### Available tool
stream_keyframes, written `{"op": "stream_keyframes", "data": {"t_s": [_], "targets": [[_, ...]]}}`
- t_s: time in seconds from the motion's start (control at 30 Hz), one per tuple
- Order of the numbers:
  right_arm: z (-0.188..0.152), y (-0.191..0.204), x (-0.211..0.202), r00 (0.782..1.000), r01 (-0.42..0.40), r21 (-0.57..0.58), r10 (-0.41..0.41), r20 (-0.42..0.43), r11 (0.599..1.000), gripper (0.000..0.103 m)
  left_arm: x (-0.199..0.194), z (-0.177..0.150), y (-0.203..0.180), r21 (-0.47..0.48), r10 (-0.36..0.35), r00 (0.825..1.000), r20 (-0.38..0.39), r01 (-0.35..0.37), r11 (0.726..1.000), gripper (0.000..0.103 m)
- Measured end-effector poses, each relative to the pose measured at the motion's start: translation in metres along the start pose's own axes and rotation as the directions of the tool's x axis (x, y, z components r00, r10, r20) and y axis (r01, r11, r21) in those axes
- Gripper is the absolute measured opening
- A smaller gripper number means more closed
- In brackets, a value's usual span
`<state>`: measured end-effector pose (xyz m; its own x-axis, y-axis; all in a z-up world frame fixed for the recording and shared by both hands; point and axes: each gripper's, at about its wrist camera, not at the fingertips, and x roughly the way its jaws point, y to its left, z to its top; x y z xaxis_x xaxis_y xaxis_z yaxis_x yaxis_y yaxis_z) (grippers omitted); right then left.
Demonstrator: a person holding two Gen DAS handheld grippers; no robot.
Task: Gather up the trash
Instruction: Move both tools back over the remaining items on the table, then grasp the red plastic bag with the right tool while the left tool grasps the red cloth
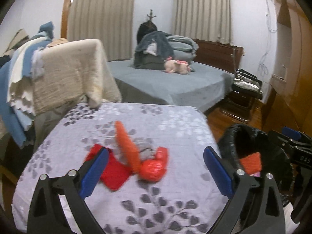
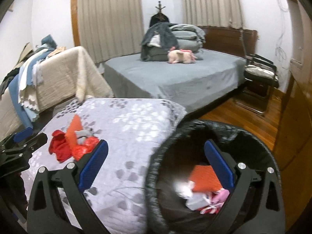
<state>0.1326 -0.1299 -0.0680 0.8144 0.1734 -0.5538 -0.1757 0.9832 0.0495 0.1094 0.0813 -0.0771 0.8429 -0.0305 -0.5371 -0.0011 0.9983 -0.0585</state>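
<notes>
Claws both gape wide and empty: left claw [image 1: 156, 172] over red wrappers [image 1: 154, 167], right claw [image 2: 156, 167] at bin [image 2: 156, 156] rim.

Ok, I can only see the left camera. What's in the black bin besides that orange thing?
Observer: The right wrist view looks down into the bin. Crumpled white paper lies next to the orange piece.
Operator: Is there anything pink?
Observer: Yes, a pink scrap lies to the right of the white paper.
Operator: Is the other gripper holding something?
Observer: No. The right gripper is open, with nothing between its fingers, and it hangs above the bin's near rim.
</notes>
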Motion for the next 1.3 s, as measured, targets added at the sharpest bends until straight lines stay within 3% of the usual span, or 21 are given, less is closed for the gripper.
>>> {"op": "stream_keyframes", "data": {"t_s": [0.7, 1.3], "targets": [[-0.028, 0.105, 0.099, 0.983, -0.11, -0.063, 0.099, -0.153, 0.992, 0.096, 0.029, -0.032, 0.099, -0.039, 0.137, 0.988, -0.071, -0.14, 0.989, 0.096], [-0.046, 0.158, 0.152, 0.957, -0.144, -0.152, 0.098, -0.274, 0.978, 0.096, 0.06, -0.041, 0.129, -0.068, 0.141, 0.982, -0.128, -0.151, 0.986, 0.096]]}}
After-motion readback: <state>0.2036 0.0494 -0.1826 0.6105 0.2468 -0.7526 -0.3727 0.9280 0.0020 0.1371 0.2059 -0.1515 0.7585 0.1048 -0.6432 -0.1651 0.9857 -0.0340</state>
